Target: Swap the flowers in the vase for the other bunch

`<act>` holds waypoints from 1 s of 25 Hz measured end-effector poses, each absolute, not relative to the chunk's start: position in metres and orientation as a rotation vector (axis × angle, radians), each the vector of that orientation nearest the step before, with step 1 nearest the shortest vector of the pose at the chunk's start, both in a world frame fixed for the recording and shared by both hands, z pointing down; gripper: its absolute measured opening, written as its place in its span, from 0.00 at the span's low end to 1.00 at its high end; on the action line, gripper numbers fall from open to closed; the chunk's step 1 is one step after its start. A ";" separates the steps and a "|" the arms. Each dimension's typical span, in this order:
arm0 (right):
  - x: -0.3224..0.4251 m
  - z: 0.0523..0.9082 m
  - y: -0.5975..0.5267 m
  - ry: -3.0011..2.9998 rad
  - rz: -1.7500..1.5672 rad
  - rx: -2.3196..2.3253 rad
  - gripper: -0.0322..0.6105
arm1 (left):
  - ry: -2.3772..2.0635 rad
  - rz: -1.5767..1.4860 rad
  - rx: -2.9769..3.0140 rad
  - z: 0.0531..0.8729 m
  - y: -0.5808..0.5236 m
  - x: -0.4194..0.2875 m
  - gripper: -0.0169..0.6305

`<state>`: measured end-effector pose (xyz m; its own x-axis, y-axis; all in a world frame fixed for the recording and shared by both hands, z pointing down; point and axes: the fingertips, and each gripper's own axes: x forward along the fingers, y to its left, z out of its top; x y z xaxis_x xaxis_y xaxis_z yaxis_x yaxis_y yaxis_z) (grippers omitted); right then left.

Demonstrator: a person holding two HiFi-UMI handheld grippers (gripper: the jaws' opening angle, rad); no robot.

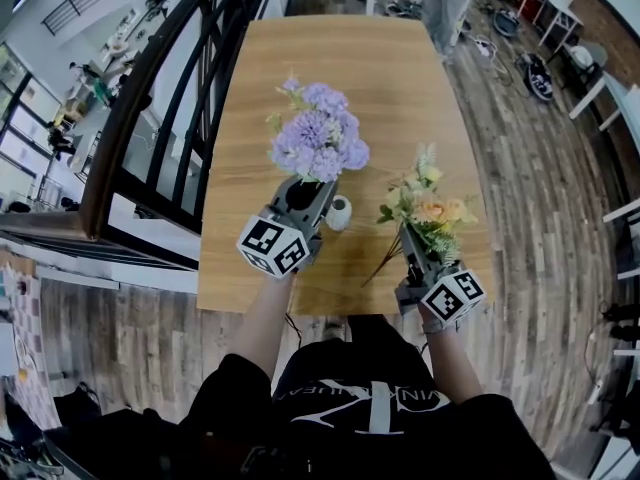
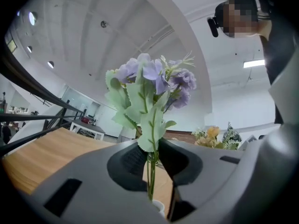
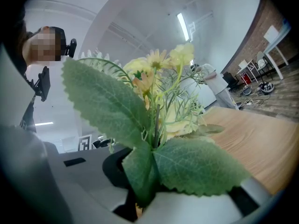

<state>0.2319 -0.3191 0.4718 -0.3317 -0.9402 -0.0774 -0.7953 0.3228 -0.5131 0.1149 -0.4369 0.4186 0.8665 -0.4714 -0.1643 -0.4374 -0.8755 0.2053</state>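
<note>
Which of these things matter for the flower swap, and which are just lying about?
Job: purple bunch gripped in left tool; yellow bunch gripped in right tool; white vase.
Lying about: black railing; gear on the floor; the table only carries things.

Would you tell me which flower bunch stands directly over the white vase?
The purple bunch in the left gripper; the yellow bunch is held off to the side.

The room was bright and evenly lit; a ceiling strip light [image 3: 183, 26] glared white. Every view bulged toward dark corners. Close leaves [image 3: 107, 101] looked soft; table [image 1: 400, 88] shadows were faint.
</note>
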 end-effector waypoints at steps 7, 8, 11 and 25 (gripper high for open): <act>0.219 0.457 -0.326 2.238 -0.541 -1.521 0.14 | -0.756 -0.413 2.895 0.385 -0.437 0.096 0.14; 0.218 0.456 -0.326 2.238 -0.540 -1.520 0.14 | -0.757 -0.423 2.897 0.382 -0.437 0.093 0.14; 0.211 0.452 -0.329 2.239 -0.534 -1.516 0.14 | -0.760 -0.449 2.892 0.372 -0.438 0.082 0.14; 0.194 0.440 -0.345 2.290 -0.522 -1.459 0.14 | -0.890 -0.484 2.842 0.364 -0.444 0.036 0.13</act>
